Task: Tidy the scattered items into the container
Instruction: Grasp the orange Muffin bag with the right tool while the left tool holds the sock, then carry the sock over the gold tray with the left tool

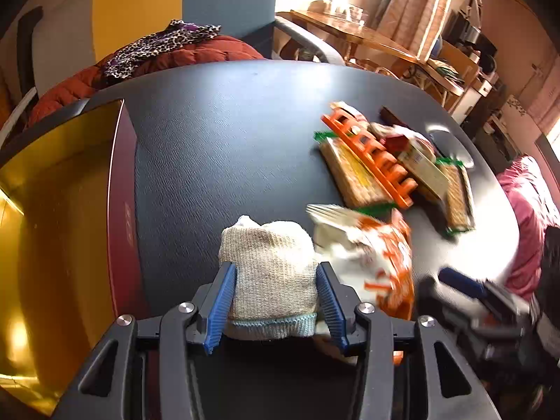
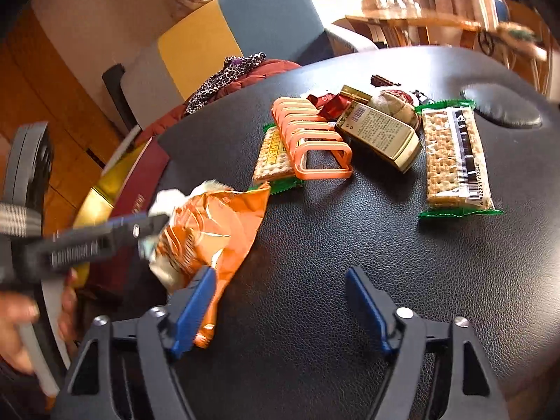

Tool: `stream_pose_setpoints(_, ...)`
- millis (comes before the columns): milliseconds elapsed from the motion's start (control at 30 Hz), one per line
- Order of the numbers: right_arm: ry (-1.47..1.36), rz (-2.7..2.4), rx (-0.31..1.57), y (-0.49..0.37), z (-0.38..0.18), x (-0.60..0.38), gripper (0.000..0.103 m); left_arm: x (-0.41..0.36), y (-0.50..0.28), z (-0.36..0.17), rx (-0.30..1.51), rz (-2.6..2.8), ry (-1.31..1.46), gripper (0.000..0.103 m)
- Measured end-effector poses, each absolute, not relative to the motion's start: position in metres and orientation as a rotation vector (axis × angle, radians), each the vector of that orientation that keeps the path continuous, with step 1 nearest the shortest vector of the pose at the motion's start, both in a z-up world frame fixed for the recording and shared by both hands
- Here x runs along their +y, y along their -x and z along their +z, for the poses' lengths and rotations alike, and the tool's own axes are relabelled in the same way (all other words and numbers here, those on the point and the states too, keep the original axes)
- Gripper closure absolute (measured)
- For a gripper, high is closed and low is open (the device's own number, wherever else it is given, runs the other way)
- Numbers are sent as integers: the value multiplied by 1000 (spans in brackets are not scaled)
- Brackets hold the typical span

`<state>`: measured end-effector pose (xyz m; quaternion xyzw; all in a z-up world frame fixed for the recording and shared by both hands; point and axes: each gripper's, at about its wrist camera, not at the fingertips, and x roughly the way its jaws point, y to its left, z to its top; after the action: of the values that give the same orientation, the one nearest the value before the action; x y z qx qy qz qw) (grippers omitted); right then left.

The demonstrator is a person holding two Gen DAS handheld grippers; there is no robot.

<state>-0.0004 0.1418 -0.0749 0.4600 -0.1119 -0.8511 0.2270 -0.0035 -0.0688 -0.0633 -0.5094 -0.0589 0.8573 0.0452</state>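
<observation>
On the dark desk [image 2: 350, 245], both wrist views:
Left gripper [image 1: 274, 292]: jaws clamped on a rolled knit cloth [image 1: 271, 276], blue pads pressed against its two sides; cloth beige with a pale blue hem, held at 6 o'clock of the left view.
Right gripper [image 2: 280, 309]: jaws apart with bare desk between them; left pad overlaps the edge of the orange snack bag [image 2: 213, 231], contact uncertain.
Container [image 1: 63, 217]: box with gold lining and dark red rim, at 9 o'clock of the left view, just beside the held cloth.
Orange snack bag: crumpled, at 4 o'clock of the cloth, blurred in the left view.
Orange rack [image 2: 311, 140]: resting on one cracker packet [image 2: 271, 161], at 12 o'clock of the right view.
Second cracker packet [image 2: 455, 157]: flat, at 2 o'clock, apart from the rack.
Printed carton [image 2: 379, 134]: between rack and second packet.
Hand [image 2: 21, 318]: at 9 o'clock of the right view, gripping the left gripper's handle.
</observation>
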Motion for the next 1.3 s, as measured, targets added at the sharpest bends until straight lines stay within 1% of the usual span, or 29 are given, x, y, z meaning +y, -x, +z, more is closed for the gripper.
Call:
stream_pose_setpoints(133,-1246,-2342,-370,1,-62,146,27,-51,-22,-63,-129,2564,1492,55)
stream_pose_setpoints(267,-1231,-2348,-339,-1,-50,142,25,-48,-39,-60,-117,2553,1464,55)
stream_pose_setpoints(367,-1230,-2348,-279,4,-45,132,20,-58,-48,-60,-121,2567,1467,55)
stream_pose_setpoints(467,-1242,-2333,-203,10,-46,119,18,-68,-56,-60,-129,2578,1468,55)
stream_pose_setpoints(600,-1268,-2293,-99,20,-53,93,9,-71,-63,-62,-134,2577,1448,54)
stream_pose_setpoints(733,-1298,-2277,17,30,-64,70,8,-70,-59,-63,-141,2572,1431,49)
stream_pose_setpoints(800,-1312,-2286,70,33,-70,64,12,-71,-57,-64,-138,2571,1425,48)
stream_pose_setpoints(833,-1316,-2291,89,33,-72,63,26,-71,-56,-64,-136,2570,1421,47)
stream_pose_setpoints(867,-1318,-2296,102,32,-74,63,34,-71,-55,-65,-132,2571,1417,47)
stream_pose_setpoints(1000,-1294,-2328,109,23,-77,69,36,-63,-53,-67,-62,2573,1394,45)
stream_pose_setpoints(1233,-1290,-2367,33,7,-86,91,36,-55,-45,-75,4,2619,1387,44)
stream_pose_setpoints(1300,-1281,-2391,49,3,-86,92,38,-59,-41,-80,-37,2619,1416,56)
